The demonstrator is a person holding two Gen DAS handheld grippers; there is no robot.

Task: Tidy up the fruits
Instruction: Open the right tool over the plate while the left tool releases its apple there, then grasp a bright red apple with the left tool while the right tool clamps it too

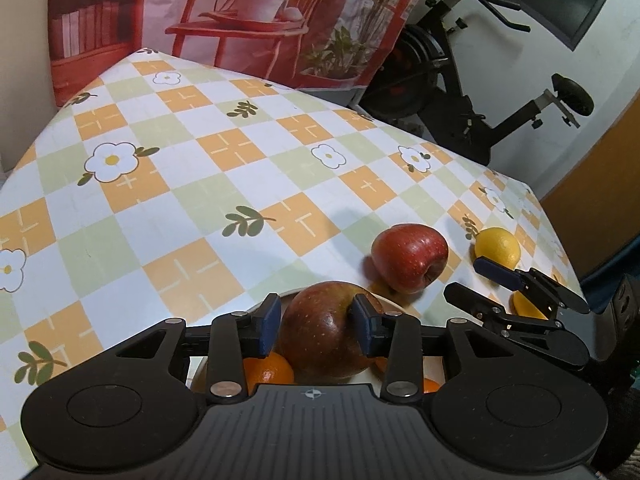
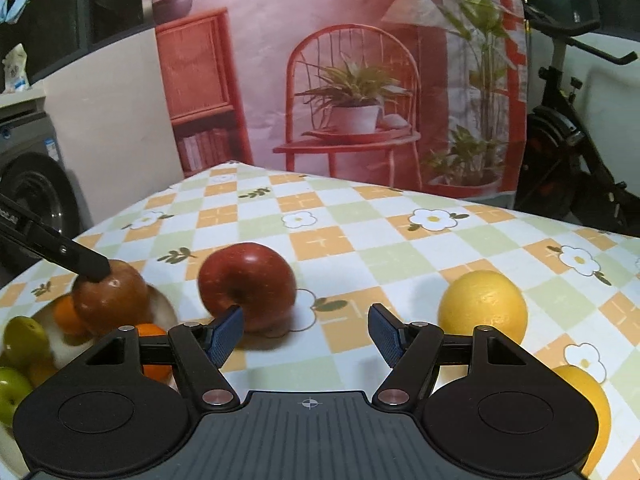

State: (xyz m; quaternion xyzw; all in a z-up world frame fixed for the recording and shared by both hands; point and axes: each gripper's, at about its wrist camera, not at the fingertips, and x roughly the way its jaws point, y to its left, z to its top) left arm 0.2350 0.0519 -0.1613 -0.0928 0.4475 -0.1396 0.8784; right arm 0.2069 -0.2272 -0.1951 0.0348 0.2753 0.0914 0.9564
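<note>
My left gripper (image 1: 316, 326) is shut on a brownish-red apple (image 1: 324, 332) and holds it over a white bowl (image 1: 288, 294) with oranges (image 1: 266, 372) in it. In the right wrist view the same apple (image 2: 110, 300) sits above the bowl (image 2: 162, 304), which also holds green fruits (image 2: 24, 340) and oranges (image 2: 66, 314). A red apple (image 1: 410, 258) (image 2: 248, 286) lies on the tablecloth. My right gripper (image 2: 306, 334) is open and empty, low over the cloth, with the red apple just past its left finger and a yellow citrus (image 2: 482, 306) to its right. It shows in the left wrist view (image 1: 476, 276).
A second yellow citrus (image 2: 588, 404) lies at the right near the table's front edge. The checked flowered tablecloth (image 1: 200, 168) covers the table. A printed backdrop (image 2: 340, 80) hangs behind it, an exercise bike (image 1: 460, 92) stands at the far right, a washing machine (image 2: 32, 184) at the left.
</note>
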